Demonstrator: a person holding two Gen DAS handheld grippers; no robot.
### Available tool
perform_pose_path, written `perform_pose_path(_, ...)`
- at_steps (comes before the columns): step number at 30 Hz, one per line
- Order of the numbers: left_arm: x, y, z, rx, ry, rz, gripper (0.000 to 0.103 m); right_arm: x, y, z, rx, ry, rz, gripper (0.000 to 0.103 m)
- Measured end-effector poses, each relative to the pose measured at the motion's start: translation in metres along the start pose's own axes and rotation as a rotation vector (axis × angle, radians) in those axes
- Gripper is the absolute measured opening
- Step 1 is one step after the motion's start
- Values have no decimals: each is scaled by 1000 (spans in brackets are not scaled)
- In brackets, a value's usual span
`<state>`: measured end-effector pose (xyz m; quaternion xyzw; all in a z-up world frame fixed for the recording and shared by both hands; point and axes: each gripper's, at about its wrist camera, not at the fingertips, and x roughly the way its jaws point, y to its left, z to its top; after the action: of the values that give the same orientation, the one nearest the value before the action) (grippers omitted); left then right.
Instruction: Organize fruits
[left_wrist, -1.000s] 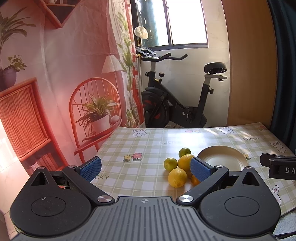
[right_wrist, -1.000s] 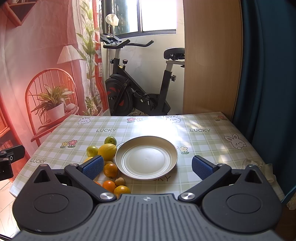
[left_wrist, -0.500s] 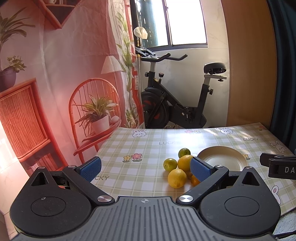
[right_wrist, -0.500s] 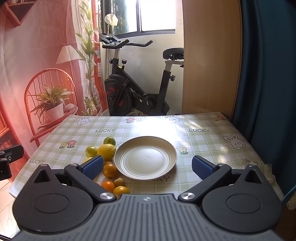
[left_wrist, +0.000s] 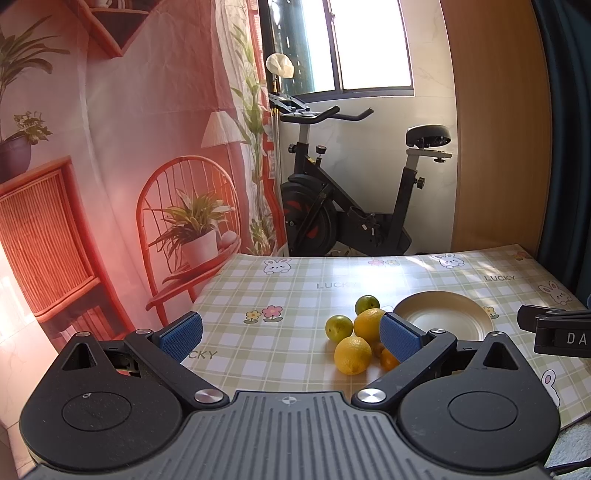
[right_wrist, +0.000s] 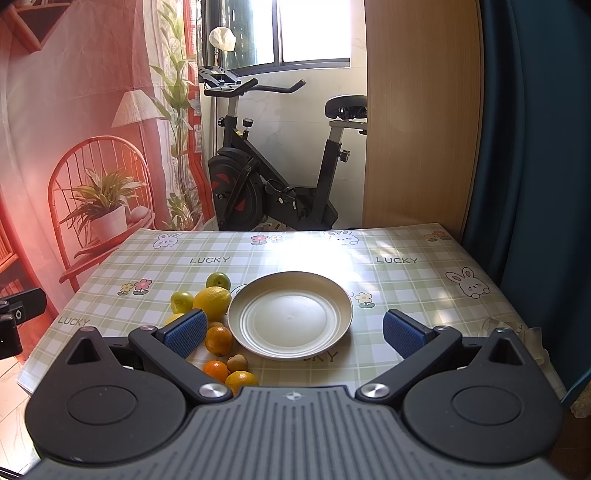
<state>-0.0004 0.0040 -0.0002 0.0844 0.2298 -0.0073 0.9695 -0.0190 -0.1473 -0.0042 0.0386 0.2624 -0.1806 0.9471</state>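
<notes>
Nothing placed yet: your plate (right_wrist: 290, 318) is bare, and the fruits (right_wrist: 212, 301) sit in a pile on the tablecloth (right_wrist: 406, 280) just left of it. Left gripper (left_wrist: 290, 332) and right gripper (right_wrist: 295, 332) both have jaws spread wide, holding nothing. Every fruit is left to move, I'd judge

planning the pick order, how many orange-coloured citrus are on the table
3 clearly show, all left of the plate: one orange beside its rim, one nearer the camera, one partly behind the right tongs. More may be hidden behind them.
</notes>
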Motion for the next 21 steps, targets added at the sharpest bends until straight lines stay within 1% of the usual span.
perform_pose_path(13,0,2,-3,-6,0,-12,103,-1,1,0,0,1,0,103)
perform_pose_path(21,1,5,-4,-17,2,-39,103,-1,1,0,-1,1,0,103)
